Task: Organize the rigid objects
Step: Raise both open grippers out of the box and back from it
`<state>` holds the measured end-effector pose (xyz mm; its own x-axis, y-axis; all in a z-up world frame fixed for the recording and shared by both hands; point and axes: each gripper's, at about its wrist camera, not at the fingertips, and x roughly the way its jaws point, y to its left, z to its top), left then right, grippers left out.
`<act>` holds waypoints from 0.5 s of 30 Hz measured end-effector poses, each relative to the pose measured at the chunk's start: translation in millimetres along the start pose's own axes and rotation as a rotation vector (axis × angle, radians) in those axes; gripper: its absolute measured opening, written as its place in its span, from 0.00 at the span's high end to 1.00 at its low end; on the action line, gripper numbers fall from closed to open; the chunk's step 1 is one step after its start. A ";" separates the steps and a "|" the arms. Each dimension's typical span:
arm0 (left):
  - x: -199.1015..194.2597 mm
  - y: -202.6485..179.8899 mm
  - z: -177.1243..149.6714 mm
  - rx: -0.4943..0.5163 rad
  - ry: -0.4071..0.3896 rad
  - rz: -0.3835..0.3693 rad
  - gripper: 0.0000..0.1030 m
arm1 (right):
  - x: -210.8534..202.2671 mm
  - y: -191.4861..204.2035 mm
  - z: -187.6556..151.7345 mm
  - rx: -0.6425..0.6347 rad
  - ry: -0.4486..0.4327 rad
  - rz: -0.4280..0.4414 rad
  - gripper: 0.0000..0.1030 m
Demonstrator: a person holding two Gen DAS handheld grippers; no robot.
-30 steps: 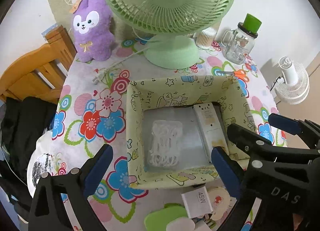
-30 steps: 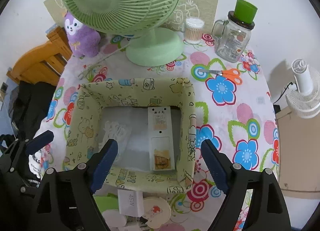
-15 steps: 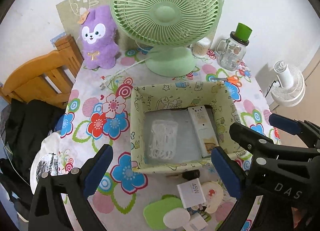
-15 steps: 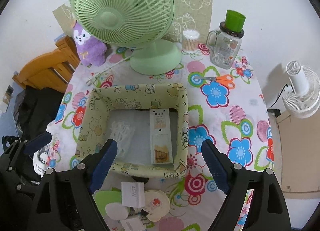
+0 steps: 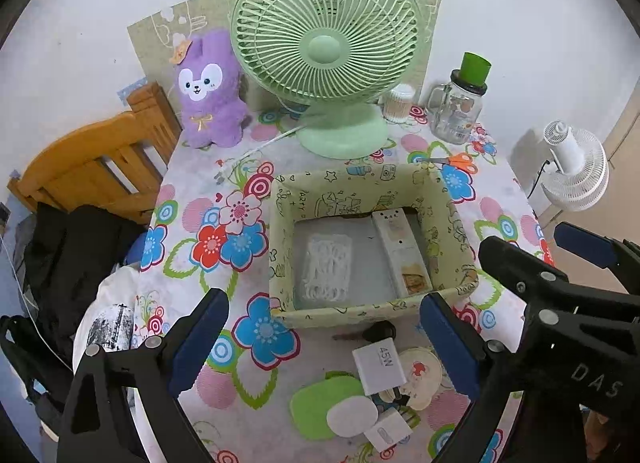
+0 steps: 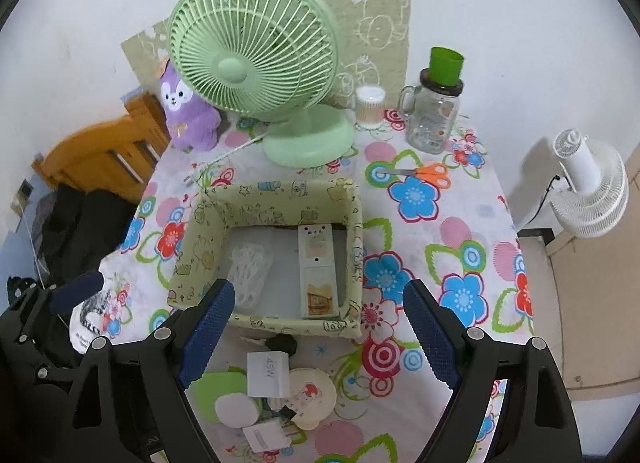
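both grippers (image 5: 324,343) (image 6: 318,331) wide open, empty

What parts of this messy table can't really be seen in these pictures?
- Small dark item before the box: left view, too small to identify.
- Objects under the 45W charger: right view, covered by it.
- Print on the long white pack: both views, too small to read.
- Table's near edge: both views, behind the tools.
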<state>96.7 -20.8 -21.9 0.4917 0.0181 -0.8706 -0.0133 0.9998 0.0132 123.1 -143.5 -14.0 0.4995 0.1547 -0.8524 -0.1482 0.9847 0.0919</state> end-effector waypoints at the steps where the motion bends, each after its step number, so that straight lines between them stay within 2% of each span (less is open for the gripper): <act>1: -1.9 -0.7 -1.0 0.003 -0.003 -0.002 0.05 | -2.1 -0.6 -1.6 0.000 -0.002 -0.003 0.14; 6: -11.8 -7.8 -7.0 0.024 -0.019 0.000 0.05 | -14.0 -4.3 -11.4 -0.006 -0.011 -0.015 0.14; 15: -29.2 -15.2 -19.8 0.018 -0.035 -0.041 0.05 | -33.7 -10.0 -26.9 0.000 -0.035 -0.025 0.14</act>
<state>65.3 -36.6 -6.5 0.5215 -0.0234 -0.8530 0.0230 0.9996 -0.0134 84.8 -160.7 0.0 0.5322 0.1326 -0.8361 -0.1354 0.9883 0.0705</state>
